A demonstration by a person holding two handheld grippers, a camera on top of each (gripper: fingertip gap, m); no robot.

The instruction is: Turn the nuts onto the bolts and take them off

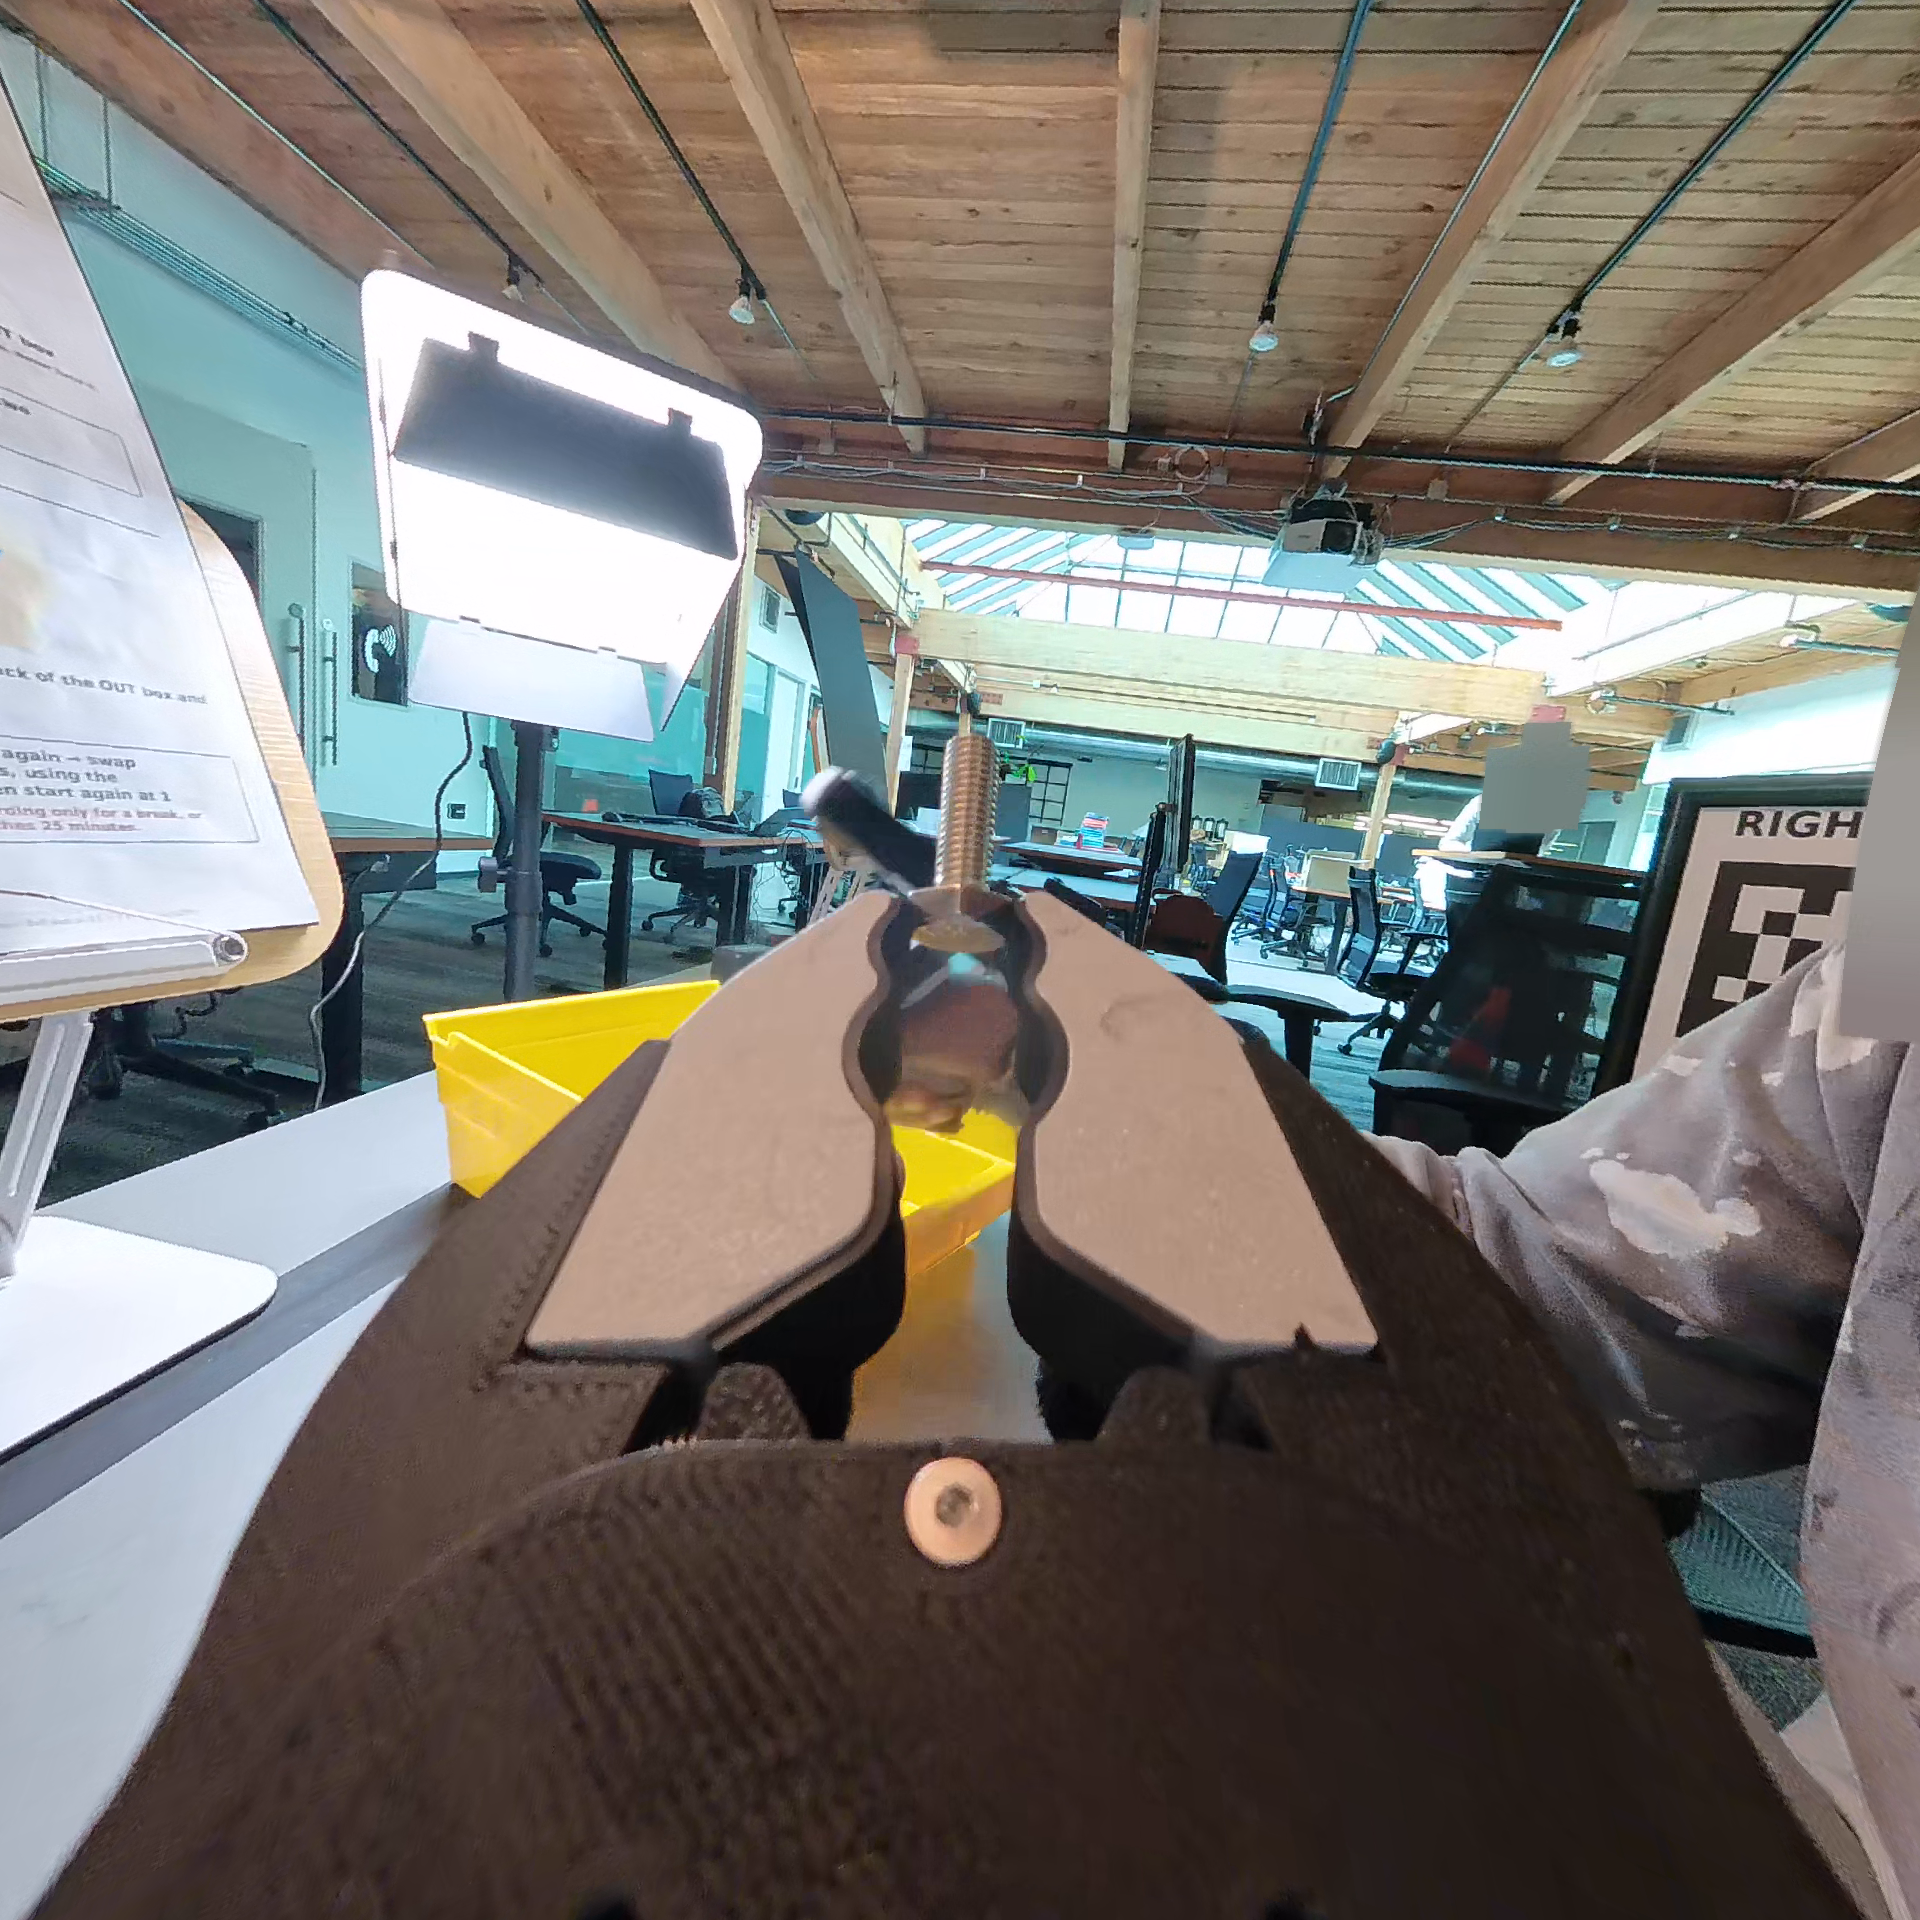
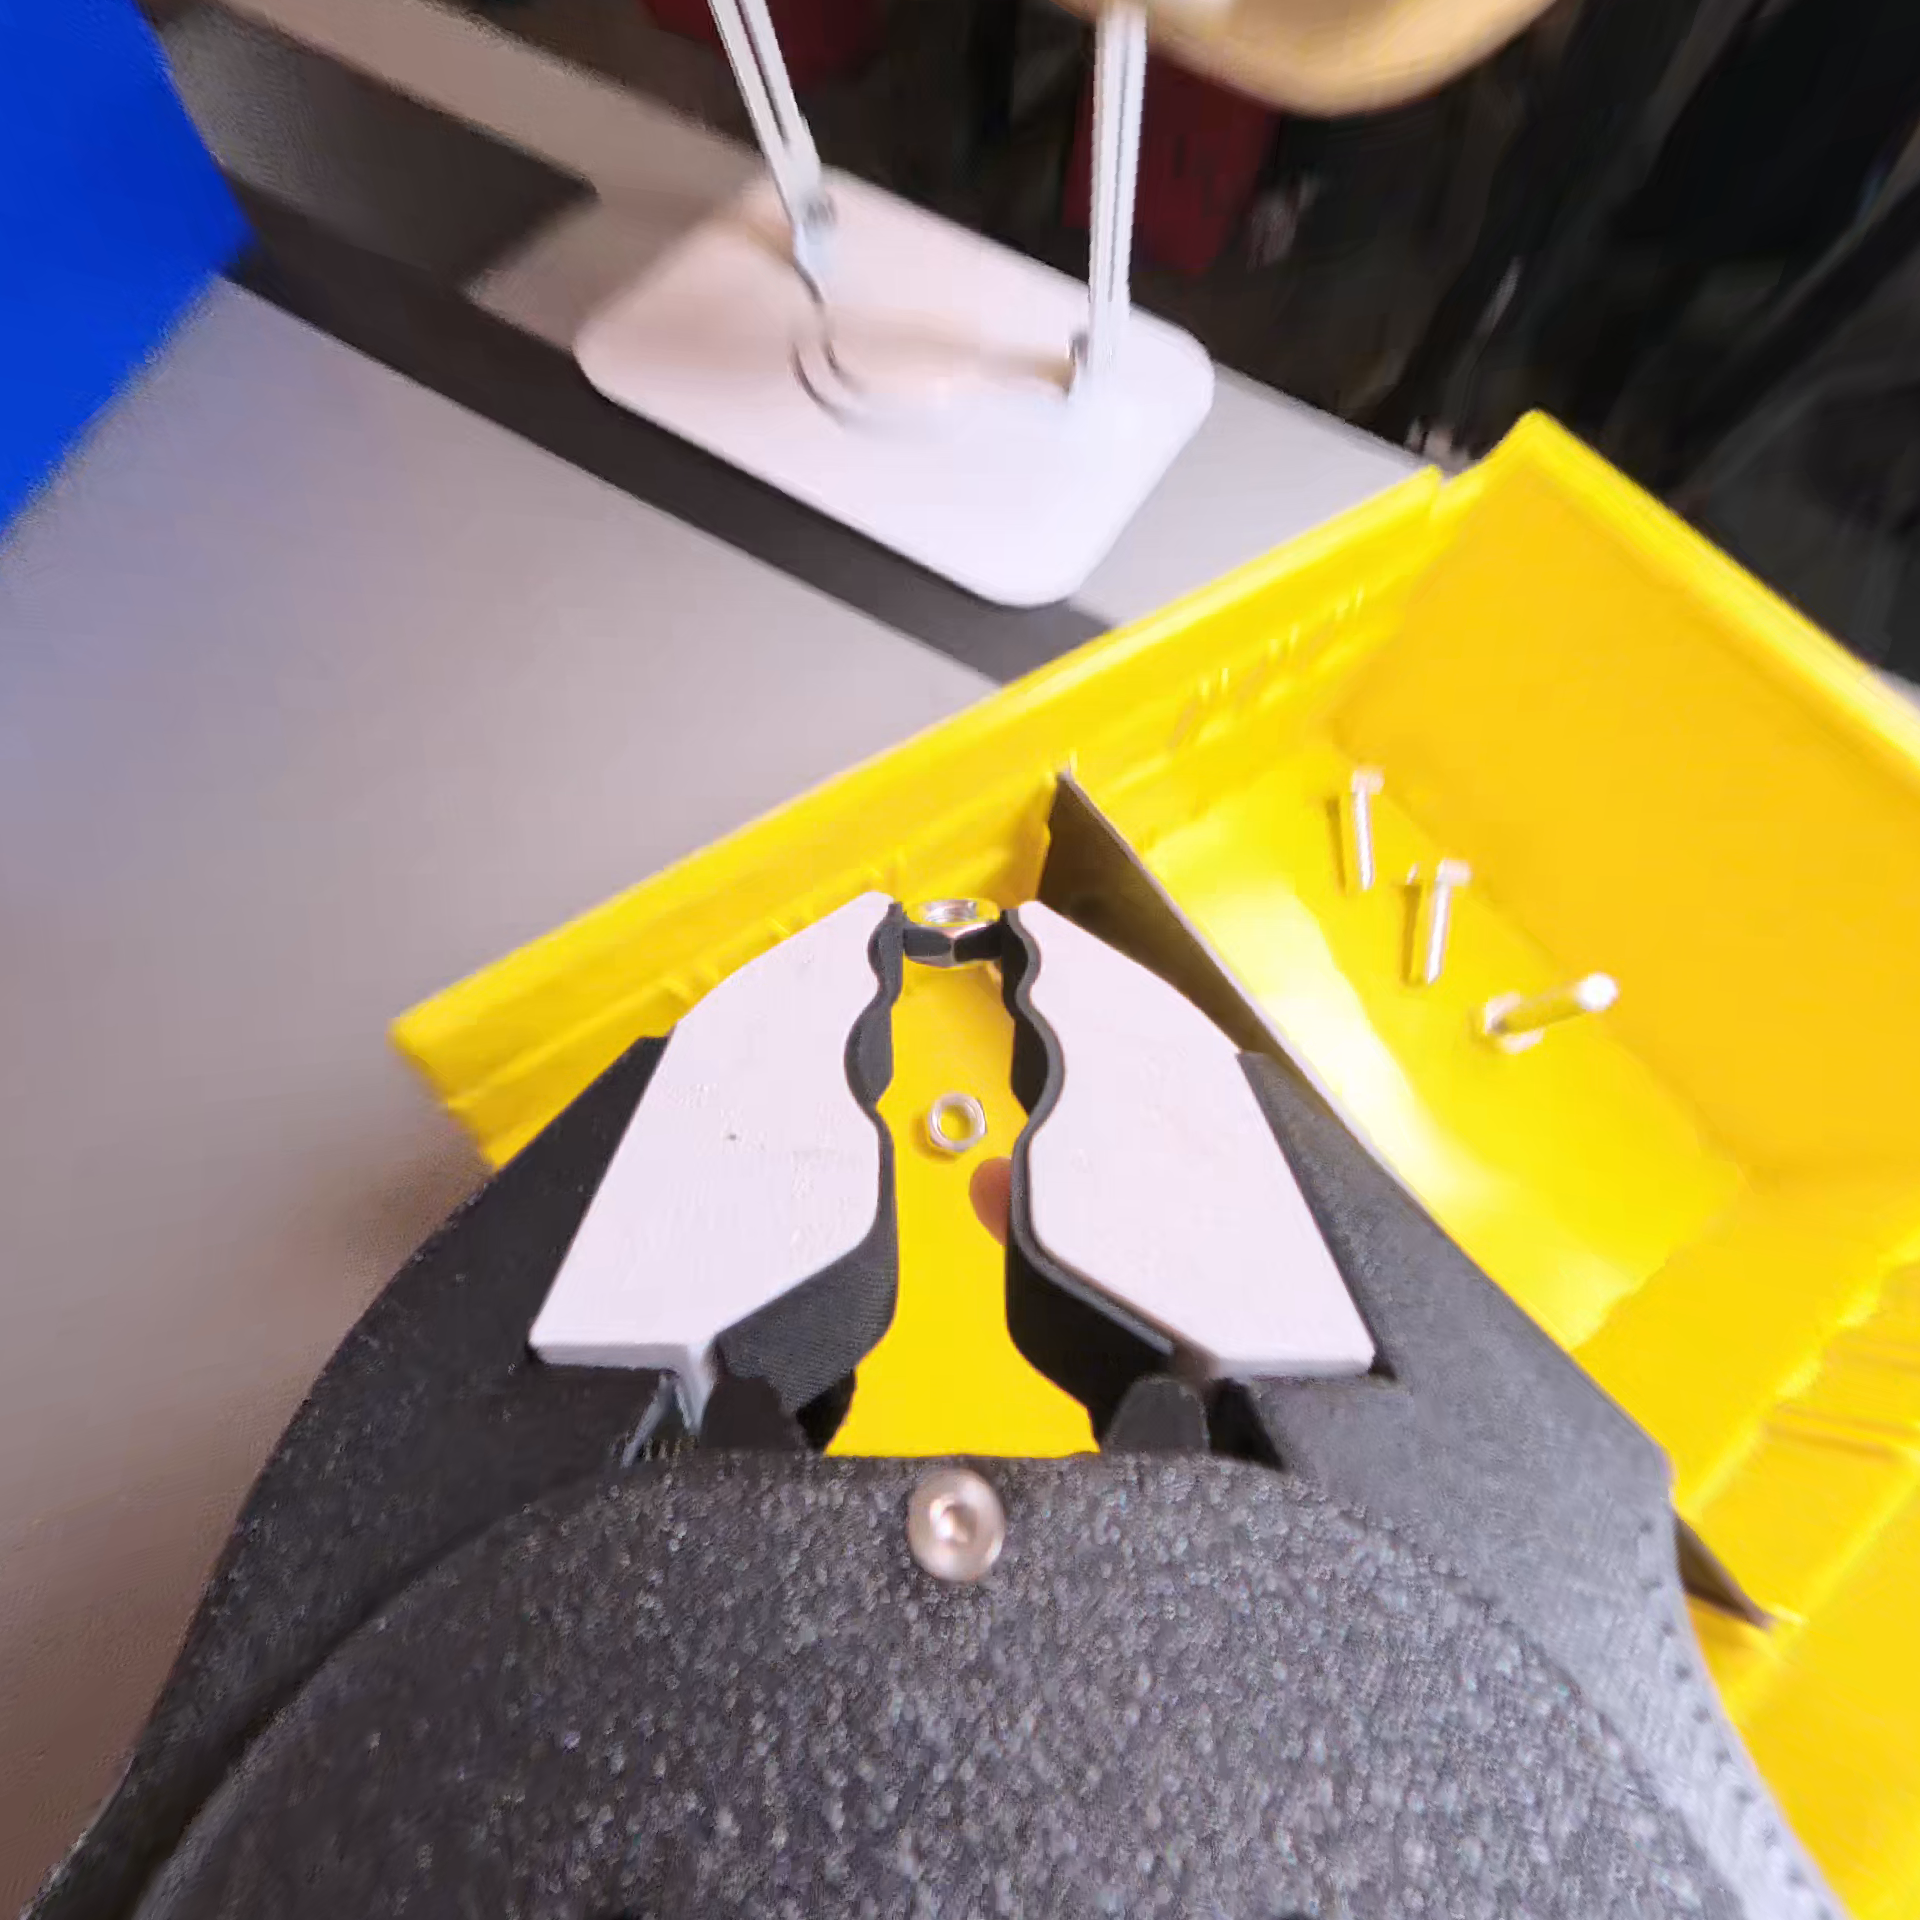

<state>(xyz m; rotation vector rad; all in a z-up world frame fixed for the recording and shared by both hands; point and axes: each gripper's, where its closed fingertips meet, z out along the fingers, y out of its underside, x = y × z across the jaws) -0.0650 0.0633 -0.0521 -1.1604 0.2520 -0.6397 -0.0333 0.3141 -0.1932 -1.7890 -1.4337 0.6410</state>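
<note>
Your left tongs (image 1: 961, 920) clamp 1 upright bolt (image 1: 964, 805) above the yellow bin (image 1: 499, 1060); your right tongs (image 2: 951, 930) pinch 1 nut (image 2: 948, 928) over its divider (image 2: 1164, 935). Inside lie 1 loose nut (image 2: 954, 1122) and 3 bolts (image 2: 1434, 920).

Left gripper (image 1: 958, 914): black ribbed 3D-printed body, two pale grey finger plates with wavy, black-lined inner edges, and a silver hex-socket screw (image 1: 953, 1509) below the plates. Right gripper (image 2: 951, 920): the same build, coarser black texture, with its own screw (image 2: 956, 1525). A mottled grey-and-white sleeve (image 1: 1704, 1205) shows right of the left gripper.
</note>
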